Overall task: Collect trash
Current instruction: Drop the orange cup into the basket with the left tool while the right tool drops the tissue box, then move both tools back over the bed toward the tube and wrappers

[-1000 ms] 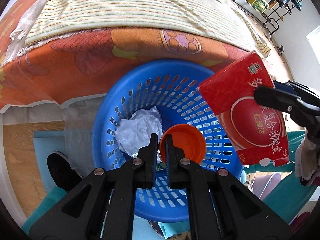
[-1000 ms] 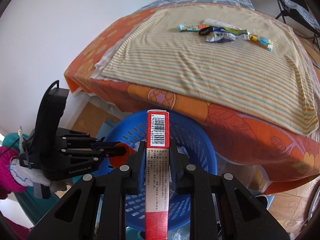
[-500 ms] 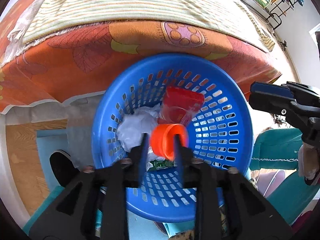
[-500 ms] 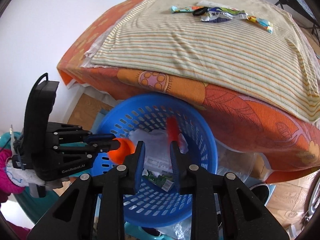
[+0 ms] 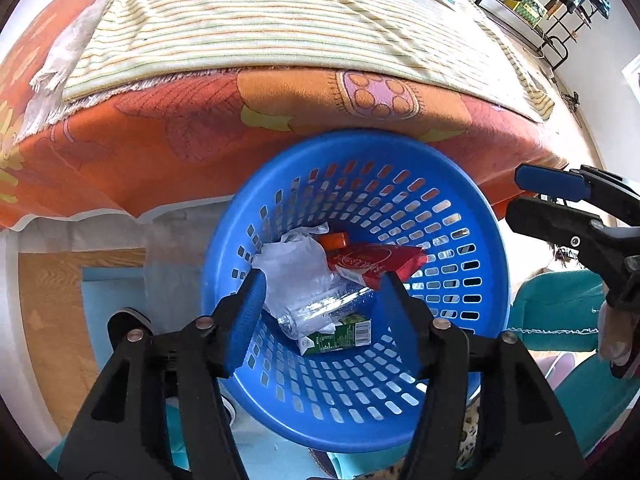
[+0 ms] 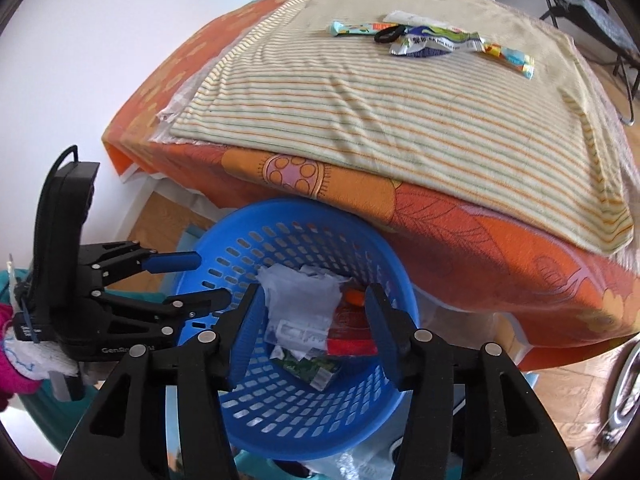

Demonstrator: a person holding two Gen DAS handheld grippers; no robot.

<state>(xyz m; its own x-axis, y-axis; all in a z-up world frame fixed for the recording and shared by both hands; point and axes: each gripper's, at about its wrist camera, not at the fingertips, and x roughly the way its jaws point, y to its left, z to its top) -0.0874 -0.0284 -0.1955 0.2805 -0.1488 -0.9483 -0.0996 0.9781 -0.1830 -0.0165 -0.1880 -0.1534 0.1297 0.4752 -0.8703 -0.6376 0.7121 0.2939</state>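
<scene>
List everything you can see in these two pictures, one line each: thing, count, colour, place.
basket: 1, blue, on the floor beside the bed
box: 1, red, in the basket
cap: 1, orange, in the basket
crumpled bag: 1, white, in the basket
carton: 1, green, basket bottom
bottle: 1, clear, in the basket
wrappers: several, mixed colours, on the bed
striped cloth: 1, cream, on the bed
left gripper: open, above the basket
right gripper: open, above the basket

One blue basket (image 5: 472, 216) holds one red box (image 5: 376, 262), one orange cap (image 5: 335, 240), one green carton (image 5: 340, 336), one clear plastic bottle (image 5: 324, 308) and one white crumpled bag (image 5: 296, 264). On the bed (image 6: 400, 120) lie roughly four wrappers (image 6: 428, 42) and one black ring (image 6: 388, 34).
</scene>
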